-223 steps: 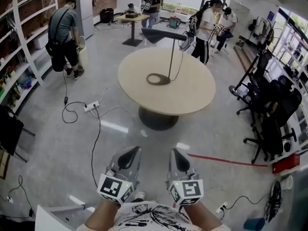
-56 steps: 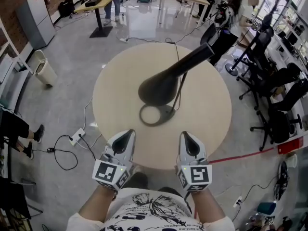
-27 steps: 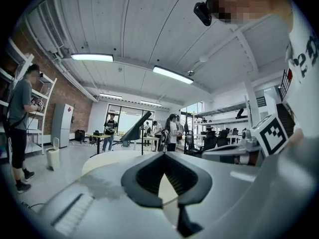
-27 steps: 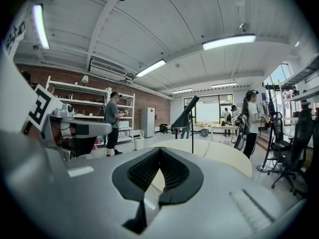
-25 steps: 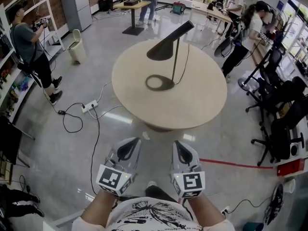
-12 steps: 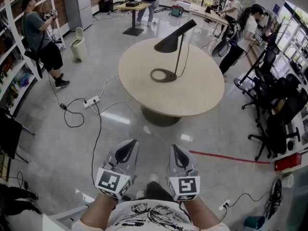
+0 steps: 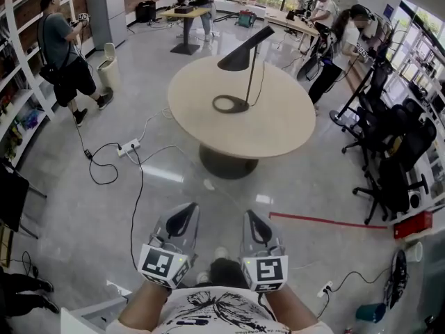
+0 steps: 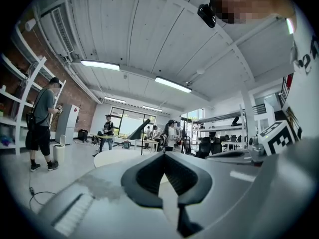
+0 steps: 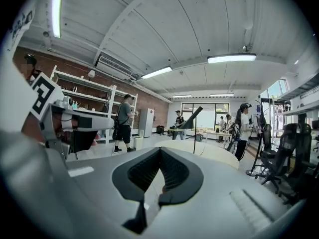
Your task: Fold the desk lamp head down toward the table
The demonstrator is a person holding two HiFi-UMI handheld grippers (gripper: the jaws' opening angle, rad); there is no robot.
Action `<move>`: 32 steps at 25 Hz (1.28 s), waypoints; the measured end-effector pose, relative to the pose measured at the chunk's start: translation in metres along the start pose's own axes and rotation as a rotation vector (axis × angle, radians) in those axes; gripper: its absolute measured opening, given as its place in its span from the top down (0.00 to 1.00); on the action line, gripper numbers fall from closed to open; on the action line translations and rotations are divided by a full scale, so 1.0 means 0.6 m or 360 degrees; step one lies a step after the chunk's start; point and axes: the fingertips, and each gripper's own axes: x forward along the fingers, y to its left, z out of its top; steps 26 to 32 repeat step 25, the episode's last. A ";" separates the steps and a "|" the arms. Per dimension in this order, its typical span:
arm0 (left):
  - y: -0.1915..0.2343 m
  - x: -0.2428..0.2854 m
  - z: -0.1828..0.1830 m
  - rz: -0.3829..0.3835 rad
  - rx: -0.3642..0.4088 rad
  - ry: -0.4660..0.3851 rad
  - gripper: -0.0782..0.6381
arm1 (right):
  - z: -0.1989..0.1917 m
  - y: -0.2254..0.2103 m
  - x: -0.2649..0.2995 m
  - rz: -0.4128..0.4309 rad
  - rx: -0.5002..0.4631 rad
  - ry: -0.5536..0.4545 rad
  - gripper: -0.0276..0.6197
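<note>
1. Since half a second ago, the round beige desk (image 7: pixel 278 134) has slid slightly up and to the left in the head view. About two seconds ago it lay just ahead of both claws; now a wide stretch of grey floor (image 7: pixel 174 186) lies between them.
2. The black desk lamp (image 7: pixel 241 56) stands on that desk, in the upper centre of the frame. Its flat ring base (image 7: pixel 231 104) lies on the desk top and its thin stem (image 7: pixel 251 78) rises upright from it. The cone-shaped head is slanted, with the wide mouth low toward the left and the narrow end high toward the right.
3. The left claw (image 7: pixel 187 212) sits at the lower centre of the head view, well apart from the lamp. Its own view shows the left claw (image 8: pixel 164 155) clenched, tips together with nothing between them. The lamp (image 8: pixel 137 132) appears small and far off above the tips.
4. The right claw (image 7: pixel 250 218) sits just beside the left one. Its own view shows the right claw (image 9: pixel 160 150) likewise clenched on nothing. The lamp (image 9: pixel 193 117) stands in the distance beyond it.
5. A white power strip (image 7: pixel 126 147) with black cable lies on the floor at middle left. A red tape line (image 7: pixel 327 221) runs at lower right, and black office chairs (image 7: pixel 396 158) crowd the right edge.
</note>
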 end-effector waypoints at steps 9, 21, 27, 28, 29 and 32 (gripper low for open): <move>-0.004 -0.018 0.006 0.0013 0.0031 0.0015 0.89 | 0.000 0.010 -0.011 0.0001 0.0015 0.0006 0.94; 0.002 -0.032 -0.001 0.0010 0.0047 0.0048 0.89 | 0.007 0.031 -0.008 0.0024 -0.0015 0.0015 0.94; 0.011 -0.038 -0.006 0.0042 0.0053 0.0070 0.89 | 0.004 0.046 -0.002 0.0041 -0.0020 0.0020 0.94; 0.011 -0.038 -0.006 0.0042 0.0053 0.0070 0.89 | 0.004 0.046 -0.002 0.0041 -0.0020 0.0020 0.94; 0.011 -0.038 -0.006 0.0042 0.0053 0.0070 0.89 | 0.004 0.046 -0.002 0.0041 -0.0020 0.0020 0.94; 0.011 -0.038 -0.006 0.0042 0.0053 0.0070 0.89 | 0.004 0.046 -0.002 0.0041 -0.0020 0.0020 0.94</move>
